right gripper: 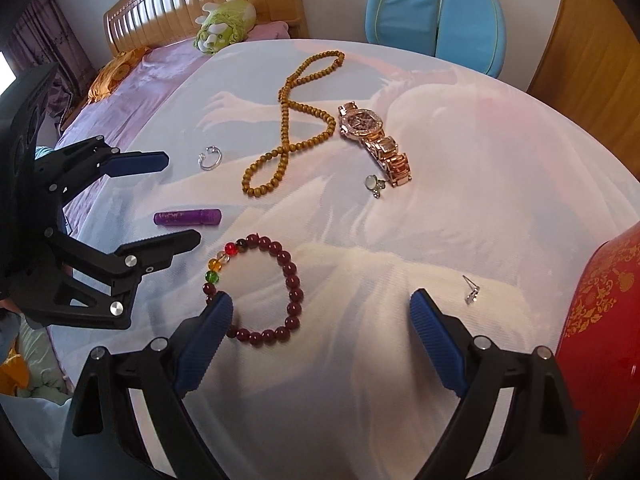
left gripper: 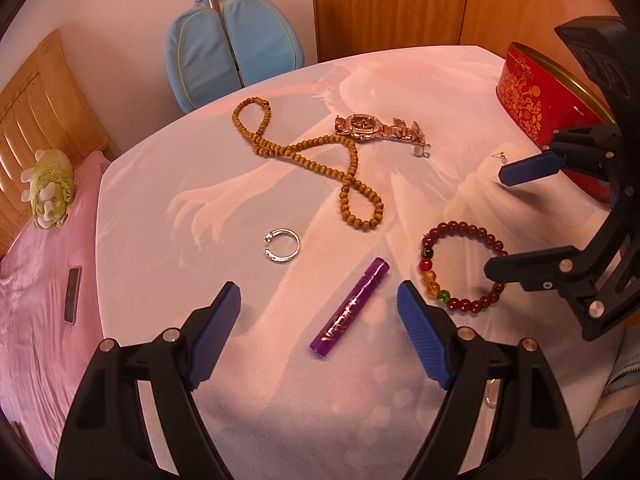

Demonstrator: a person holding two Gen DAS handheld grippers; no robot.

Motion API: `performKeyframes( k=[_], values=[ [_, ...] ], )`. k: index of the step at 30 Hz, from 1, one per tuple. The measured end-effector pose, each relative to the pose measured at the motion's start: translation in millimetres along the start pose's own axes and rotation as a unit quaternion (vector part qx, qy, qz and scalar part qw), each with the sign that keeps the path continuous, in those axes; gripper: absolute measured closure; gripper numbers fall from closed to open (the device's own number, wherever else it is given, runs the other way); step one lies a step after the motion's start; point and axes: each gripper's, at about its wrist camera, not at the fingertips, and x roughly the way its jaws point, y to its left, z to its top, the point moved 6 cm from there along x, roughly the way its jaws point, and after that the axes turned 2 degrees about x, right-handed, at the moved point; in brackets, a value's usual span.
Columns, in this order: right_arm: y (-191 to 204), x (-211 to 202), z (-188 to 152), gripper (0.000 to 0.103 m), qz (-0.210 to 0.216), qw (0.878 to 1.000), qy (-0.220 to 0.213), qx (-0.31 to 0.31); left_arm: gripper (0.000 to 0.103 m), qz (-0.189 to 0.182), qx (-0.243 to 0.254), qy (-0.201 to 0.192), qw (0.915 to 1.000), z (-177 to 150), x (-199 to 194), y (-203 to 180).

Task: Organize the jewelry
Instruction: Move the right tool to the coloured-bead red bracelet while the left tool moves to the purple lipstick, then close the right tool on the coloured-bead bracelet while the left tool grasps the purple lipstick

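Dark red, the round beaded bracelet (right gripper: 262, 288) with its few yellow, green and red glass beads lies flat on the white printed tablecloth (right gripper: 460, 208), and the right gripper (right gripper: 320, 320) hangs just over its near side; one blue finger pad (right gripper: 208, 328) covers part of the loop, the other stands well to its right. Both grippers are spread wide and hold nothing. The left gripper (left gripper: 318, 312) brackets a purple plastic tube (left gripper: 352, 308), whose long axis runs away from it, tilted right. The red and gold patterned tin (right gripper: 600, 320) stands at the table's right edge, on the right gripper's side. I judge the right hand nearer the bracelet, needing a small shift left to straddle its bead string
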Motion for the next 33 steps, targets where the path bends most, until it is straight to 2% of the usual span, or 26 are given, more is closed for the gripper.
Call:
performKeyframes(
  k=[2,11,13,15,19,21,23,25,26,27,29,33],
  values=[
    [1,1,0,0.018,-0.001,1.0,0.0,-0.002,0.024,-0.002,0.003,-0.002,1.0,-1,1,-2],
    [7,4,-1,0.021,-0.01,1.0,-0.005,-0.018,0.024,-0.009,0.001,-0.004,0.9999,-2,2,-6],
    [9,3,-2,0.026,-0.017,0.999,-0.008,-0.03,0.024,-0.004,0.0,-0.007,1.0,-3,2,-6],
    [12,3,-3,0.036,-0.024,0.999,-0.013,-0.042,0.024,0.0,-0.008,-0.011,0.9999,-3,2,-4],
    [18,1,-5,0.052,-0.023,0.998,-0.023,-0.061,0.044,-0.027,-0.02,-0.019,0.9993,-5,-1,-7],
    [22,1,-4,0.062,-0.018,0.997,-0.025,-0.07,0.05,-0.026,-0.018,-0.021,0.9993,-5,-2,-7],
    [26,2,-5,0.068,-0.015,0.997,-0.027,-0.077,0.061,-0.025,-0.021,-0.021,0.9992,-5,-3,-7],
    [29,2,-5,0.074,-0.011,0.996,-0.027,-0.08,0.078,-0.026,-0.027,-0.02,0.9991,-4,-3,-5],
    [30,2,-5,0.082,-0.009,0.996,-0.027,-0.081,0.082,-0.027,-0.031,-0.019,0.999,-4,-3,-4],
    [30,2,-5,0.088,-0.008,0.996,-0.026,-0.081,0.085,-0.03,-0.036,-0.018,0.9988,-4,-3,-2],
    [29,2,-4,0.092,-0.003,0.997,-0.022,-0.077,0.088,-0.035,-0.044,-0.018,0.9983,-5,-4,0],
    [27,1,-4,0.094,0.005,0.998,-0.017,-0.067,0.093,-0.037,-0.054,-0.015,0.9978,-6,-6,1]
  ],
)
